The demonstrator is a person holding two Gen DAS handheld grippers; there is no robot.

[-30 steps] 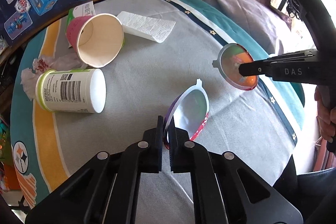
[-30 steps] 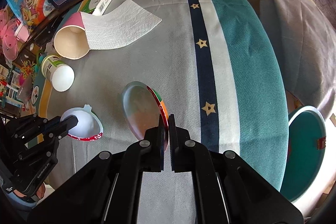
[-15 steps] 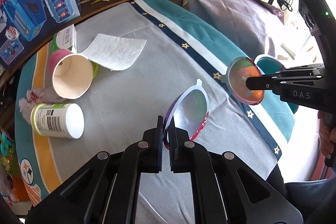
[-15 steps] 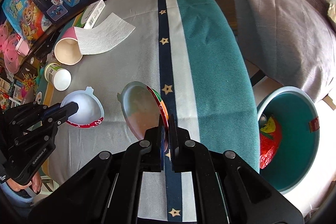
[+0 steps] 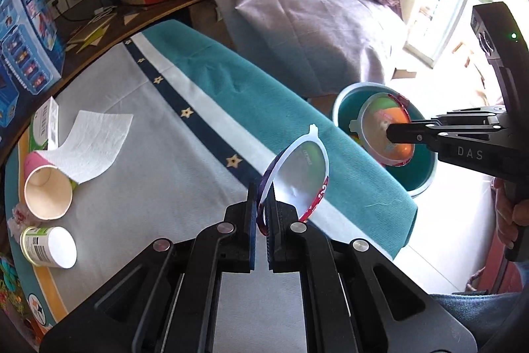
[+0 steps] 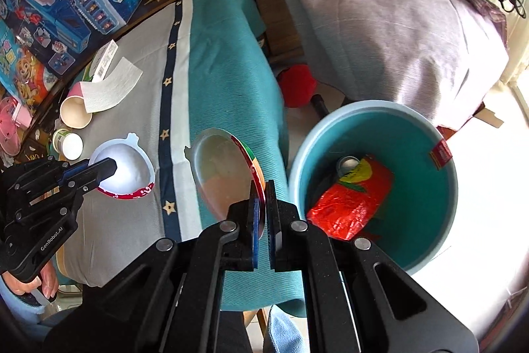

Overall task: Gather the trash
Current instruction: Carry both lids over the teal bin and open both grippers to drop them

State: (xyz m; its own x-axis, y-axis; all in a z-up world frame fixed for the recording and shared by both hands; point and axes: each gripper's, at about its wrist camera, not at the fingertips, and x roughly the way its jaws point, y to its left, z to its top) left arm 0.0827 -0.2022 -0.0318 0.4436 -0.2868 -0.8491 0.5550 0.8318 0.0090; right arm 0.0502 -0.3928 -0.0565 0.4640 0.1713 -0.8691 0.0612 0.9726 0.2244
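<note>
A foil lid is pinched in each pair of tongs: left tongs (image 5: 261, 214) on the red-rimmed foil lid (image 5: 299, 176), right tongs (image 6: 265, 207) on the orange foil lid (image 6: 224, 171); the teal bin (image 6: 373, 114) (on the floor) holds a red wrapper (image 6: 350, 200) and a can (image 6: 347, 162).

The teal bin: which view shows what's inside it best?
The right wrist view: the teal bin opens toward the camera, showing a red wrapper and a can. In the left wrist view the lid held by the right claw covers most of it.
</note>
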